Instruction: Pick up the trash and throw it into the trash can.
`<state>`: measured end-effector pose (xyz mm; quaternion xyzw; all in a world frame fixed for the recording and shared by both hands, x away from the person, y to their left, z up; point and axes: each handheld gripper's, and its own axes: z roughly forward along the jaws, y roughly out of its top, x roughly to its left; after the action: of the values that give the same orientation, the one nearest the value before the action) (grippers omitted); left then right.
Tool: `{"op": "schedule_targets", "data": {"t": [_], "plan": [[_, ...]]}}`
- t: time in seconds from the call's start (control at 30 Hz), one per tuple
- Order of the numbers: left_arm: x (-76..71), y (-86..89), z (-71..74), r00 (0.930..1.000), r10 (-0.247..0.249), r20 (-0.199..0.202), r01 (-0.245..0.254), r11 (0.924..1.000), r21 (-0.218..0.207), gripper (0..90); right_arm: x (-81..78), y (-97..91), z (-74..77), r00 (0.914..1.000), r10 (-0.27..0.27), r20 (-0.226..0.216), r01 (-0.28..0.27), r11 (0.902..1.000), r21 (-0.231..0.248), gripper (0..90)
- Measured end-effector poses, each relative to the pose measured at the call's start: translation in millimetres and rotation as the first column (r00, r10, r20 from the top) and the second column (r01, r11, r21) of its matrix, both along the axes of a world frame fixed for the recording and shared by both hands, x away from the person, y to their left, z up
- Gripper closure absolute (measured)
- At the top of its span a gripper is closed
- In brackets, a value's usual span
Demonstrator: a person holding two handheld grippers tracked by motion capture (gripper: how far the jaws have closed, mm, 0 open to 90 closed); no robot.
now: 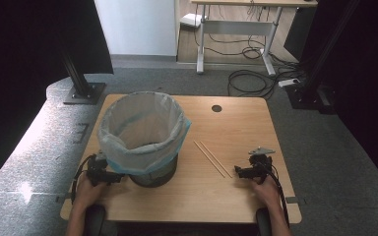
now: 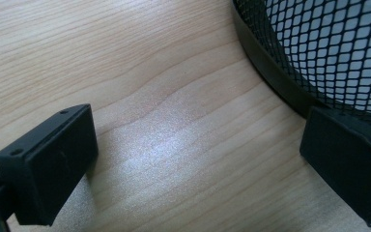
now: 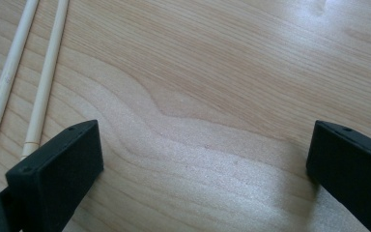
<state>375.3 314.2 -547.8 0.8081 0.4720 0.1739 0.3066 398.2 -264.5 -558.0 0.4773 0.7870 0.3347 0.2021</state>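
On the left half of the wooden worktop (image 1: pixel 236 128) stands a black mesh wastebasket (image 1: pixel 153 174), lined with a pale translucent bag (image 1: pixel 142 129) whose edge folds down over the rim and hangs around the outside. Just right of the basket, two light wooden chopsticks (image 1: pixel 212 158) lie side by side on the bare wood, running diagonally from upper left toward lower right. The left gripper (image 1: pixel 109 174) rests at the near left edge, held by the person's left hand (image 1: pixel 86 192), and points toward the basket's base. From the left gripper view its fingers (image 2: pixel 48 164) are spread wide apart with nothing between them; one of them sits right against the basket's mesh wall and solid bottom band (image 2: pixel 275 72), though actual contact is hard to judge. The right gripper (image 1: pixel 240 172), held in the right hand (image 1: pixel 267 191), lies near the lower ends of the chopsticks, aimed leftward. Its fingers (image 3: pixel 58 179) are likewise spread wide over empty wood, with the chopsticks (image 3: pixel 43 92) just beyond one of them.
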Motion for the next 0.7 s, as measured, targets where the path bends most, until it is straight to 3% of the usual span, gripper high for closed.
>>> {"op": "schedule_targets", "data": {"t": [0.53, 0.67, 0.7], "plan": [[0.0, -0.1, 0.0, 1.0000, 0.000, 0.000, 0.000, 1.0000, 0.000, 0.0, 0.6, 0.0, 0.2, 0.9998, 0.017, 0.000, -0.017, 0.9998, 0.002, 0.0], [0.0, -0.1, 0.0, 1.0000, 0.001, 0.000, -0.001, 1.0000, -0.001, 0.0, -1.9, 1.7, 4.3, 0.9982, 0.060, 0.008, -0.060, 0.9982, -0.001, 12.8], [0.0, -0.1, -0.1, 1.0000, 0.001, 0.000, -0.001, 1.0000, -0.002, 0.0, -2.9, 3.4, 5.3, 0.9980, 0.062, 0.014, -0.062, 0.9980, -0.008, 12.0]]}}
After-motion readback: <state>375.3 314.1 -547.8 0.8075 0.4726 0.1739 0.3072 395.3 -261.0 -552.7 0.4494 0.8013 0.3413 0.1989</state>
